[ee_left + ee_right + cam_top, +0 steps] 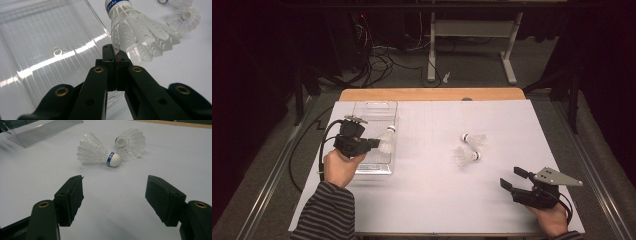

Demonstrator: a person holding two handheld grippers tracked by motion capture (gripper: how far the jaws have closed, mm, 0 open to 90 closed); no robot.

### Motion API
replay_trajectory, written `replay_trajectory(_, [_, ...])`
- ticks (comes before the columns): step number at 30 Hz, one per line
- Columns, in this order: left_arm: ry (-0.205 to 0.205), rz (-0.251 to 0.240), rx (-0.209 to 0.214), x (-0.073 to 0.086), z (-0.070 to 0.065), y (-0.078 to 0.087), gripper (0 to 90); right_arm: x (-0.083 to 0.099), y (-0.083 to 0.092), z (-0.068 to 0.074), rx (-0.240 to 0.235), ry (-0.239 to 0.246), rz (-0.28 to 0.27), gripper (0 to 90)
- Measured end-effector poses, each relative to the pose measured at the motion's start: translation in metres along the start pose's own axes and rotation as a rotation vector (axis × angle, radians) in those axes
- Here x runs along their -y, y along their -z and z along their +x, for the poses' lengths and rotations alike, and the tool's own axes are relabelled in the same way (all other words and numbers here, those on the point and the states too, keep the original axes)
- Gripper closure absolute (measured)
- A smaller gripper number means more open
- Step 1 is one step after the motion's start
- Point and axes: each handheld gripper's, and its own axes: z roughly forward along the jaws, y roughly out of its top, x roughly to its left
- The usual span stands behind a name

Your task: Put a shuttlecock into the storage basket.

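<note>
L gripper [374, 144] jaws pinching white plastic-feathered shuttlecock w/ blue band [135, 37] by skirt edge, over right rim of clear ribbed plastic tray [374, 112] — prob. for dropping in. R gripper [517, 179] jaws spread, empty, well right of tray, facing two more white shuttlecocks [100, 153] on white worktop [427, 190].

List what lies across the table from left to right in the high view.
Left claw → clear plastic tray → shuttlecock held over it → two loose shuttlecocks → right claw.
</note>
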Motion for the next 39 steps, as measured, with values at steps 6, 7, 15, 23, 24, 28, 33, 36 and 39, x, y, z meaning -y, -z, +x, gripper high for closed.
replay_trajectory(6, [0.015, -0.006, -0.002, -0.004, 0.006, -0.002, 89.6, 0.0, 0.001, 0.0, 0.0, -0.002, -0.003, 31.2])
replay_trajectory(7, [0.018, -0.007, -0.004, -0.005, 0.008, -0.003, 89.6, 0.0, 0.0, 0.0, 0.0, -0.001, -0.003, 31.2])
replay_trajectory(15, [0.045, 0.005, -0.018, -0.009, 0.018, -0.01, 89.7, 0.0, 0.001, 0.0, 0.004, -0.004, -0.005, 31.1])
replay_trajectory(23, [0.062, 0.004, -0.026, -0.014, 0.024, -0.014, 89.7, 0.0, 0.001, -0.001, 0.003, -0.005, -0.01, 31.2])
replay_trajectory(24, [0.065, 0.005, -0.028, -0.015, 0.024, -0.015, 89.7, 0.0, 0.001, -0.001, 0.003, -0.005, -0.01, 31.2])
replay_trajectory(28, [0.069, 0.008, -0.027, -0.016, 0.027, -0.018, 89.6, 0.0, 0.001, -0.001, 0.003, -0.005, -0.009, 31.2])
replay_trajectory(33, [0.087, 0.009, -0.027, -0.018, 0.032, -0.023, 89.6, 0.0, 0.001, -0.001, 0.002, -0.006, -0.01, 31.2])
replay_trajectory(36, [0.096, 0.013, -0.028, -0.02, 0.035, -0.027, 89.6, 0.0, 0.001, -0.001, 0.002, -0.007, -0.009, 31.2])
replay_trajectory(39, [0.103, 0.018, -0.035, -0.022, 0.038, -0.029, 89.6, 0.0, 0.001, -0.001, 0.002, -0.008, -0.009, 31.2])
